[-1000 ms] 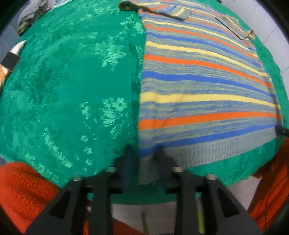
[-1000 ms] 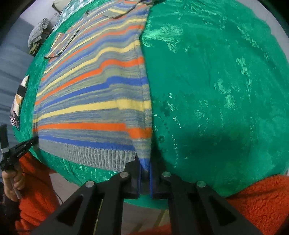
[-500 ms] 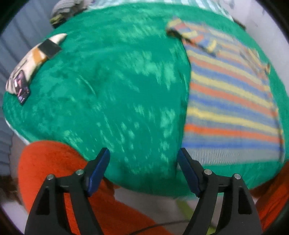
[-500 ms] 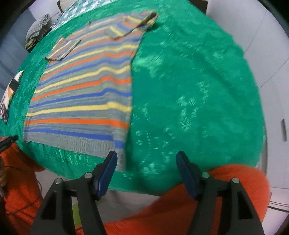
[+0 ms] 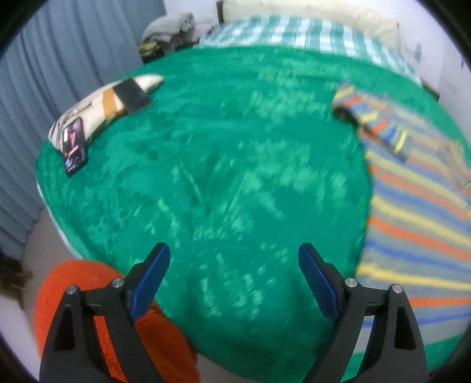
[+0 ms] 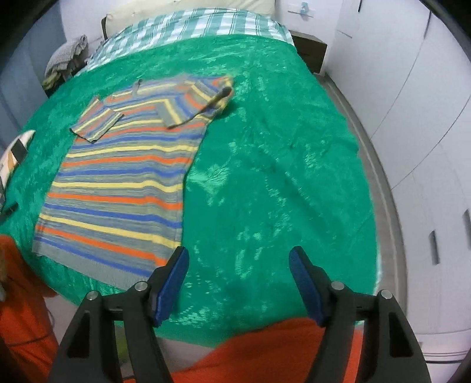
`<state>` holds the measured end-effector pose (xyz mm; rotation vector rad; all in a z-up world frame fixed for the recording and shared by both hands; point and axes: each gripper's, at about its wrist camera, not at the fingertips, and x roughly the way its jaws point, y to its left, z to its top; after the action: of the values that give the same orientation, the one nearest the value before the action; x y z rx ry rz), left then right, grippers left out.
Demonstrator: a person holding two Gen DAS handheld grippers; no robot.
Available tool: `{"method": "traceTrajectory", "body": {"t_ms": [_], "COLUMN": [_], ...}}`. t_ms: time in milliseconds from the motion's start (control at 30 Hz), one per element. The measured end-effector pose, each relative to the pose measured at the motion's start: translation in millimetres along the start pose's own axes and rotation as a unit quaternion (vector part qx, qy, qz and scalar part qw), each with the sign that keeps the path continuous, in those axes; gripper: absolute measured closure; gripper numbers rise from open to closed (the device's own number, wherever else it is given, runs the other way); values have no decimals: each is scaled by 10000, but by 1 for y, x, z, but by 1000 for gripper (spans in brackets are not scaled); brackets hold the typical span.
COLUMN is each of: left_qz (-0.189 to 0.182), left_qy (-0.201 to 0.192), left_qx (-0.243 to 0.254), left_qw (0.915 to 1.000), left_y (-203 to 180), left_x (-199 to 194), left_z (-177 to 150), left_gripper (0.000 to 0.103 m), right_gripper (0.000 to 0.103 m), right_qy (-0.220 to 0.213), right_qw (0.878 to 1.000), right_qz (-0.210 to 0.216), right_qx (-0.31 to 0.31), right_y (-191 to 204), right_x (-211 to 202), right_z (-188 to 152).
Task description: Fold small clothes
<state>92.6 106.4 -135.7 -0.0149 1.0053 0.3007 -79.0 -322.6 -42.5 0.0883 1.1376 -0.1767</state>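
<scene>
A striped sweater (image 6: 123,182) in grey, blue, orange and yellow lies flat on the green bedspread (image 6: 279,162), both sleeves folded in over the chest. Its hem faces me. My right gripper (image 6: 239,253) hangs open above the bedspread, just right of the sweater's near right corner, holding nothing. In the left wrist view the sweater (image 5: 418,212) fills the right side. There my left gripper (image 5: 232,250) hovers over bare bedspread (image 5: 220,147) to the sweater's left, jaws opening wide with nothing between them.
A phone (image 5: 74,145) and a pale patterned cloth (image 5: 97,106) lie at the bed's left edge. Piled clothes (image 5: 167,29) and a checked sheet (image 6: 191,26) sit at the head. White wardrobe doors (image 6: 426,117) stand on the right. Orange fleece sleeves (image 6: 265,353) show near both grippers.
Both grippers let go of the sweater's hem corners, opened and rose away. The left one also swung left over bare bedspread. The sweater now lies flat.
</scene>
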Motion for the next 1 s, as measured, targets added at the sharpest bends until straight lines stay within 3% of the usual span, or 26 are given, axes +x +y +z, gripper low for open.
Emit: {"method": "traceTrajectory", "body": {"t_ms": [233,300,400,467,533,633,733,867,900,933,967,1000], "left_qz": [-57,-46,3,30,73,163,200,237,242,244,244,227], "left_qy": [-170,-158,-176,-200,-234,-213,-75,76,120,156,187,222], "left_qx": [-214,-159,-76,-74,-85,-117,-177,-253,-262,-270,-278,-284], "left_qw": [9996,9997,9998,9998,9997,9996,9996,9994,9993,9992,9991,9991], "left_y": [7,5,1,0,0,1,4,7,7,6,6,6], "left_x": [-8,-7,-7,-7,-7,-4,2,10,12,14,16,17], "left_z": [1,0,-1,-1,0,0,-1,0,1,0,0,0], "left_gripper": [13,13,13,13,13,13,13,13,13,13,13,13], "right_gripper": [33,33,33,26,25,25,26,32,44,78,98,99], "right_qy": [189,179,-458,-733,-950,-961,-765,-566,-442,-288,-302,-484], "right_qw": [9990,9982,9928,9871,9809,9743,9733,9811,9857,9901,9935,9946], "right_qz": [389,474,185,13,-68,384,735,505,464,506,614,738], "right_qx": [-90,-331,-1094,-1420,-1696,-2001,-2035,-1780,-1561,-1275,-906,-548], "right_y": [27,33,43,48,58,88,124,151,149,141,127,109], "right_x": [25,25,12,15,31,79,130,190,205,213,212,202], "right_z": [-6,11,75,110,148,187,203,214,218,221,225,227]}}
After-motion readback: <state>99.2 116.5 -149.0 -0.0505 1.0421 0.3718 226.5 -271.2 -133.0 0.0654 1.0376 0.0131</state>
